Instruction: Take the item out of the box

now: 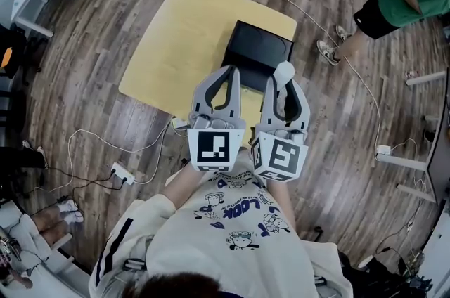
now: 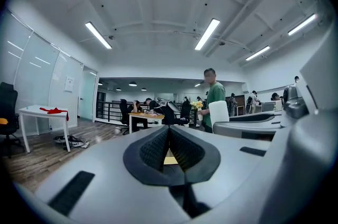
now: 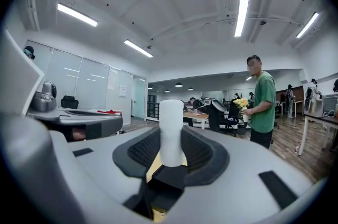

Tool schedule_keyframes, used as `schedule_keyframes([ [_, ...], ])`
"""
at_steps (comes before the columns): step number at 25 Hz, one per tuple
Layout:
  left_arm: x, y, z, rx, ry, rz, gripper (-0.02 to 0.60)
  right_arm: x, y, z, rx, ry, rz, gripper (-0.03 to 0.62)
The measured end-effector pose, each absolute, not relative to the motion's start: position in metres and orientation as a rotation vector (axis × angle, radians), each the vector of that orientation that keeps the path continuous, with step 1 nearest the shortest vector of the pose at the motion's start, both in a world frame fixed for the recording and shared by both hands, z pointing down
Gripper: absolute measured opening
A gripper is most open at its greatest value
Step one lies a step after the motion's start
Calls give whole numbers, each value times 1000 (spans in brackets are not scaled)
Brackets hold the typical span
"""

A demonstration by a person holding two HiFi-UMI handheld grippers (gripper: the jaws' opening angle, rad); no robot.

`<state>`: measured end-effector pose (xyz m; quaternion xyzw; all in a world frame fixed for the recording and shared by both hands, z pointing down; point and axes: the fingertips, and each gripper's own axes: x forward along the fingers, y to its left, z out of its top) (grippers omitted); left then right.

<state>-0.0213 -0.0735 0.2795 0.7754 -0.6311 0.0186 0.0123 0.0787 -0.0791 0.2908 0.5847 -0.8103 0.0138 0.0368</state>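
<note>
Smooth white cylinder (image 3: 171, 133): it stands upright between the pads of the right claw (image 1: 285, 83), with its rounded top showing above them. It is out of the box and held in the air over the near side of the counter.
Right claw: partly open and clamped on the lower half of the white cylinder. It points level, and the hold looks centred on the pads.
Left claw (image 2: 169, 136): its pads meet at the tips with nothing between them. It is held level, just beside the right claw.
Black rectangular box (image 1: 256, 47): it sits on the far right part of the pale yellow square counter (image 1: 176, 36), beyond and below both claws. I cannot tell whether anything else lies inside it.
Step in hand: most likely carrying the white cylinder away and setting it down.
Doing it well: keep the squeeze even, since the smooth wall could slide down through the pads. Keep the cylinder upright. Pick a bare patch of counter beside the box and rest the base flat there before parting the pads slowly.
Risks: a tall, narrow shape like this tips easily if let go while tilted, and the left claw is close enough to knock it.
</note>
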Motion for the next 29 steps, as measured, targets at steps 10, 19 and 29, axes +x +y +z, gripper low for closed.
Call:
schedule_keyframes([
  [10,-26,-71,281,2410,-1971,65,14,75,-77,291,1798,-2497,43,141],
  [19,-28,-72,281,2412,-1963,67,14,73,-79,292,1804,-2492,56,141],
  [29,-29,-73,279,2424,-1952,56,14,70,-81,293,1808,-2486,55,141],
])
